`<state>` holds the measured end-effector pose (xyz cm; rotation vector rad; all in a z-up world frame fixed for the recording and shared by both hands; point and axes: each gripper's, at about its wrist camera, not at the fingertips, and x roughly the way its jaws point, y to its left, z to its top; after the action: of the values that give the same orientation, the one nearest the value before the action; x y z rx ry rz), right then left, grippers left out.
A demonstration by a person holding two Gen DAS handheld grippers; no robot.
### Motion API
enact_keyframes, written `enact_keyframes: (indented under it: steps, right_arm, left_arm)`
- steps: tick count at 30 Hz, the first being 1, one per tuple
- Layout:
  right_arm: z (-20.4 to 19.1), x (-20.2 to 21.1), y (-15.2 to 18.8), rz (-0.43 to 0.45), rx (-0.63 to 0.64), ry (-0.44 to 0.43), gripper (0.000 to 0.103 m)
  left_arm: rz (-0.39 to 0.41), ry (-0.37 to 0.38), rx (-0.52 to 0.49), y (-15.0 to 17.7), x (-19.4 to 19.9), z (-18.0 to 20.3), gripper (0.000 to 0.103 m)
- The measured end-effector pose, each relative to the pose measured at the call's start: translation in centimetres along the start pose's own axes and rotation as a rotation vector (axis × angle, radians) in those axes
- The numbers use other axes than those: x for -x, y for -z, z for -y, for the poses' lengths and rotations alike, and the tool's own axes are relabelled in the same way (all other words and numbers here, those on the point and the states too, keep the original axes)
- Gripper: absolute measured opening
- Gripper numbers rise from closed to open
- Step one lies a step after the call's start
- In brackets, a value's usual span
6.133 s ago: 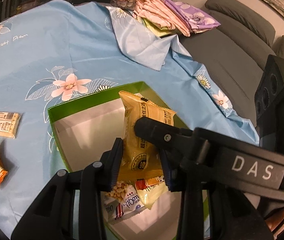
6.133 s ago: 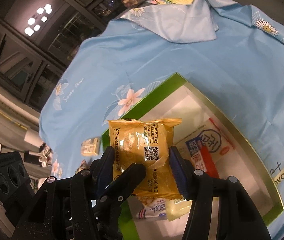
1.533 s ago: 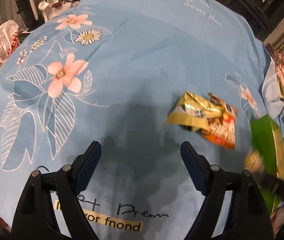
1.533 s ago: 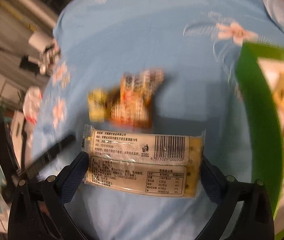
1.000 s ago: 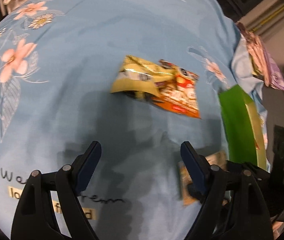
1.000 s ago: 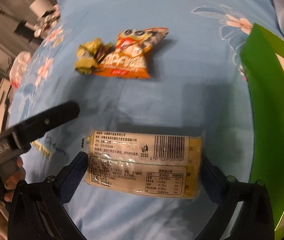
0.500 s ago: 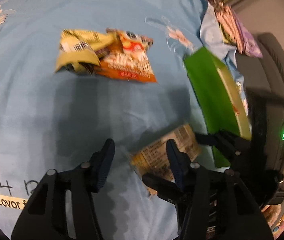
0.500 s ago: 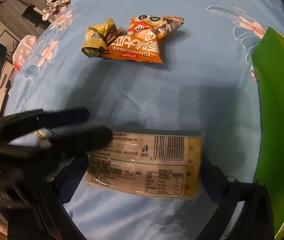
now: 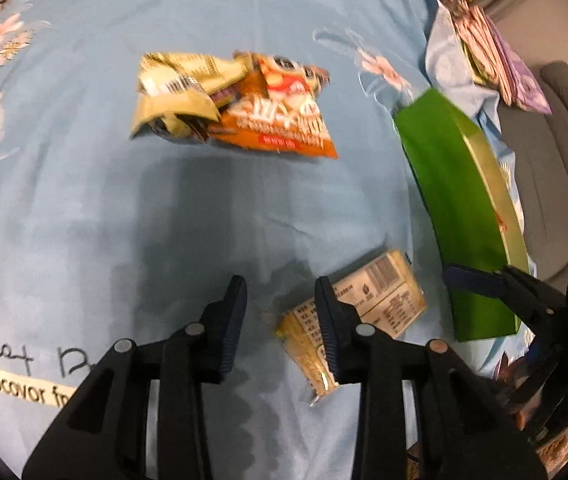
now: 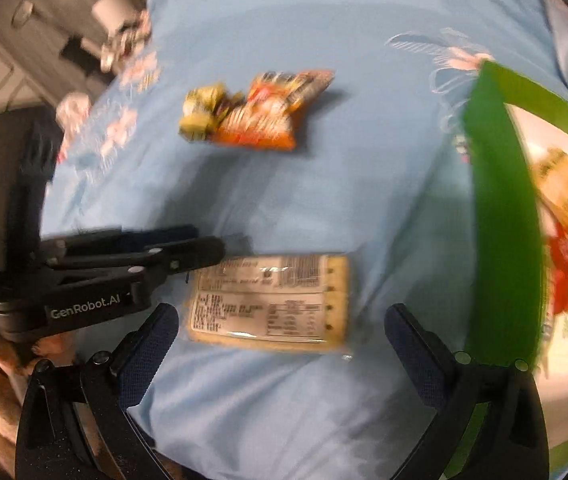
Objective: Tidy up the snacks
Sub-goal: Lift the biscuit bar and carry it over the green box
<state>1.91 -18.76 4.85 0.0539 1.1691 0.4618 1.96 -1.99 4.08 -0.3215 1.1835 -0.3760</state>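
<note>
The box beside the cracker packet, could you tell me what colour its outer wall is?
Bright green; the box shows most sharply in the left wrist view.

Light blue tablecloth (image 9: pixel 84 208), pink flowers; green box (image 9: pixel 456 200); orange packet (image 9: pixel 284 120) beside box; pale yellow cracker pack (image 10: pixel 268 300).

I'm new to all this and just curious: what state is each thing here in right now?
left gripper: closing, nothing between its jaws.
right gripper: open, empty.
cracker packet: flat on cloth, unheld.
orange bag: lying, touching crumpled yellow bag.
green box: open, snacks inside.
</note>
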Motion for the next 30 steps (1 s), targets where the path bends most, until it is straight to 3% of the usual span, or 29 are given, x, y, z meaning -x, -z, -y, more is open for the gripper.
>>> enact_keyframes:
  steps: [3,5,9,16,20,23,30]
  right_arm:
    - [1.4,1.1,-0.6,0.057,-0.087,-0.124,0.103]
    - [1.9,1.0,-0.9,0.068,-0.135,-0.153,0.103]
    - [2.1,-0.4,-1.2,0.032,-0.205,-0.169,0.102]
    - [1.6,-2.8,-1.6,-0.021,-0.234,-0.123,0.081]
    - [1.5,-3.8,-1.5,-0.055,-0.232,-0.081,0.072]
    - [1.5,-3.6,-1.4,-0.046,-0.228,-0.081,0.072]
    - [1.8,-0.3,-1.3,0.053,-0.239,-0.135,0.072]
  left_arm:
    - [0.037,-0.008,0.05,0.1,1.4,-0.1,0.034]
    - [0.056,-0.022,0.067,0.5,2.1,0.2,0.035]
    - [0.046,-0.062,0.067,1.8,2.3,1.3,0.037]
    - [-0.046,-0.055,0.089,3.0,-0.1,2.7,0.037]
    - [-0.027,-0.084,0.069,3.2,-0.3,3.5,0.036]
    - [-0.016,-0.097,0.062,3.0,-0.4,3.8,0.036]
    - [0.059,-0.136,0.036,1.8,0.9,5.5,0.035]
